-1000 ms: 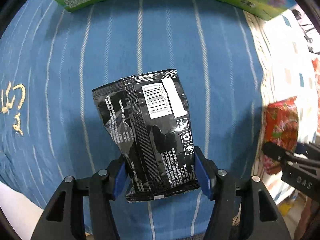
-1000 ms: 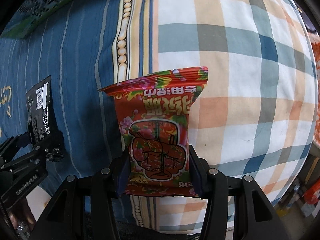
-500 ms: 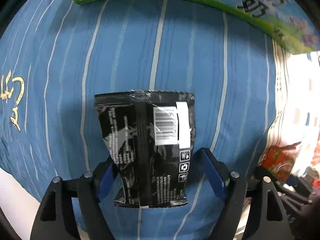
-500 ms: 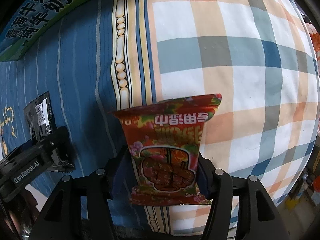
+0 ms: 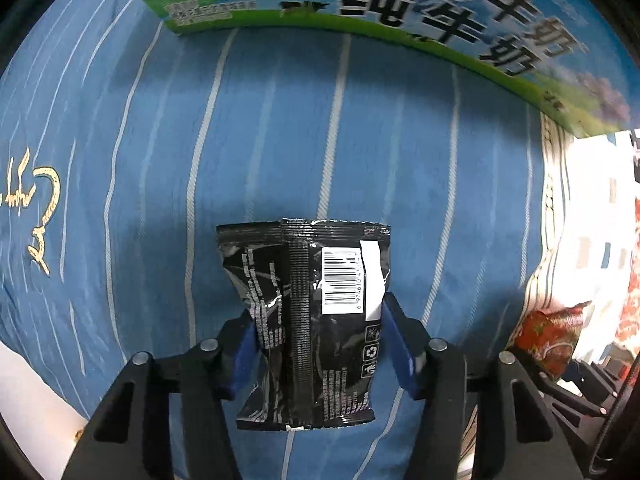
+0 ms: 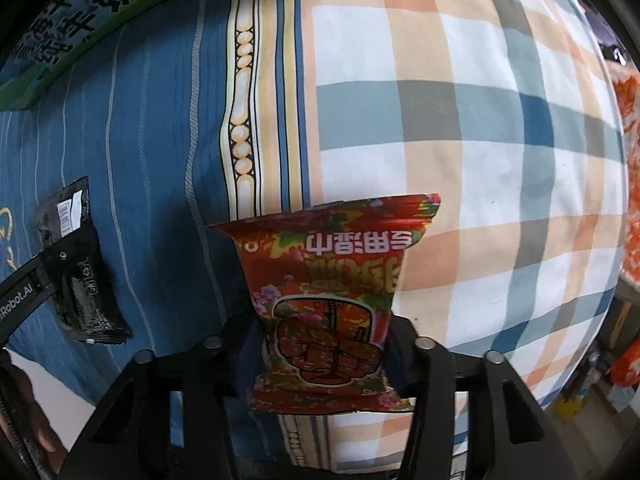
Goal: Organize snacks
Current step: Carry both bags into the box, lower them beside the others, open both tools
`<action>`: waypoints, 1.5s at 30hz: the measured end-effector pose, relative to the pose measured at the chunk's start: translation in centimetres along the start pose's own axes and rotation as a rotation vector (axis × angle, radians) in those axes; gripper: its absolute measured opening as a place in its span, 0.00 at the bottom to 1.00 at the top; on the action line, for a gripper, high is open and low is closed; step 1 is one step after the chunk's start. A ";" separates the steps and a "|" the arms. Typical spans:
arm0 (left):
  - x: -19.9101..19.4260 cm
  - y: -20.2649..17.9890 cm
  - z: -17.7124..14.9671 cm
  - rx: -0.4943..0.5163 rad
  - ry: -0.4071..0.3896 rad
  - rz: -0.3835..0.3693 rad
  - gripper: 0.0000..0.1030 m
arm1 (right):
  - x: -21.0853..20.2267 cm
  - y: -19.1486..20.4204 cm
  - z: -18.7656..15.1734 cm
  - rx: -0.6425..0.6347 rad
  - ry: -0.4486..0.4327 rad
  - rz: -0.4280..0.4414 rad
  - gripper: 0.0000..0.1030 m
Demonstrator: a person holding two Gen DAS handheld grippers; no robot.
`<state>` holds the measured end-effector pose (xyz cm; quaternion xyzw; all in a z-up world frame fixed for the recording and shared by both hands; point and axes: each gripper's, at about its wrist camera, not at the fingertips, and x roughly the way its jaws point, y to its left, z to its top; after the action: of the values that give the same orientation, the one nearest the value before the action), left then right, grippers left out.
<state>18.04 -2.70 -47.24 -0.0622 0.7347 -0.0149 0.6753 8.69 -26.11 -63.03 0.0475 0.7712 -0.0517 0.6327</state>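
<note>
Since the earlier frame the black snack bag has swung straight, long axis pointing away, pinched by the left hand-held gripper over the blue striped bedsheet. The right hand-held gripper clamps the red snack bag, pointing away, over the plaid sheet.

"纯牛奶" on the milk carton; "Robot.AI" on the left hand-held gripper; barcode on the black packet.

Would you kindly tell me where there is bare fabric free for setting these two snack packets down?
Blue striped cloth lies bare between the black packet and the milk carton. The plaid sheet is open beyond the red packet. Crowded: the right edge, where orange-red items sit, and the strip between the two hand-held grippers.
</note>
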 end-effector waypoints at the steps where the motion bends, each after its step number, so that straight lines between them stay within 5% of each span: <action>1: -0.2 -0.4 -0.2 0.006 -0.004 0.005 0.50 | -0.1 0.1 -0.1 -0.009 -0.008 -0.005 0.48; 8: -4.6 -2.4 -1.9 0.077 -0.094 0.009 0.49 | -2.3 1.0 -2.2 -0.061 -0.054 0.000 0.43; 16: -12.5 -3.9 -1.7 0.129 -0.245 0.042 0.49 | -8.9 2.4 -4.0 -0.094 -0.223 0.015 0.42; 31: -21.5 -1.8 -2.7 0.154 -0.447 -0.003 0.49 | -20.9 1.9 -5.0 -0.098 -0.441 0.107 0.42; 45: -27.1 -1.2 4.5 0.151 -0.526 -0.081 0.49 | -28.6 5.3 0.0 -0.165 -0.554 0.183 0.42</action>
<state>24.74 -0.55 -20.63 -0.0427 0.5279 -0.0802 0.8444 14.96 -21.07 -35.06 0.0493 0.5632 0.0571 0.8229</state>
